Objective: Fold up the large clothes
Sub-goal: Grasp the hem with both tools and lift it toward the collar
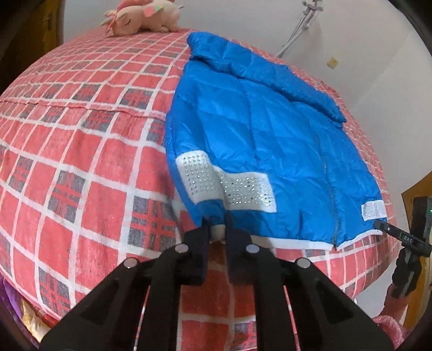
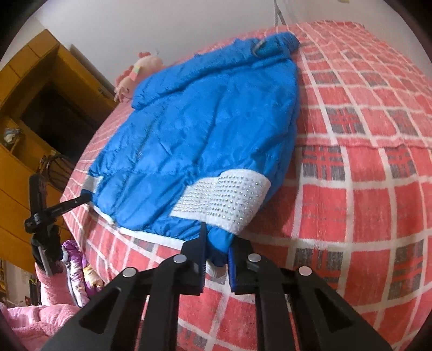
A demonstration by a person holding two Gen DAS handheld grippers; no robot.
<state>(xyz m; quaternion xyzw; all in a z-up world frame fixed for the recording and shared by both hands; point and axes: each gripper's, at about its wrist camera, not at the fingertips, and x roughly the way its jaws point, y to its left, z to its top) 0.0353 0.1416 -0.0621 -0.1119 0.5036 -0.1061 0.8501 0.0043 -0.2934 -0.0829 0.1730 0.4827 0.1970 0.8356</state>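
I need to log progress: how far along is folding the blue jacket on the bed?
Done: the blue jacket lies spread flat and zipped on the plaid blanket. In hand: the left gripper pinches one sleeve cuff, and the right gripper pinches the other cuff. Left: no fold shows yet, so the sleeves and body likely need folding in.

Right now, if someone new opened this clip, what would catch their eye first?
The bright blue puffer jacket spread on the red plaid blanket, its white rhinestone-studded sleeve bands near the front edge. Each gripper pinches a sleeve cuff: the left gripper at one side, the right gripper at the other. A pink plush toy lies at the far end.
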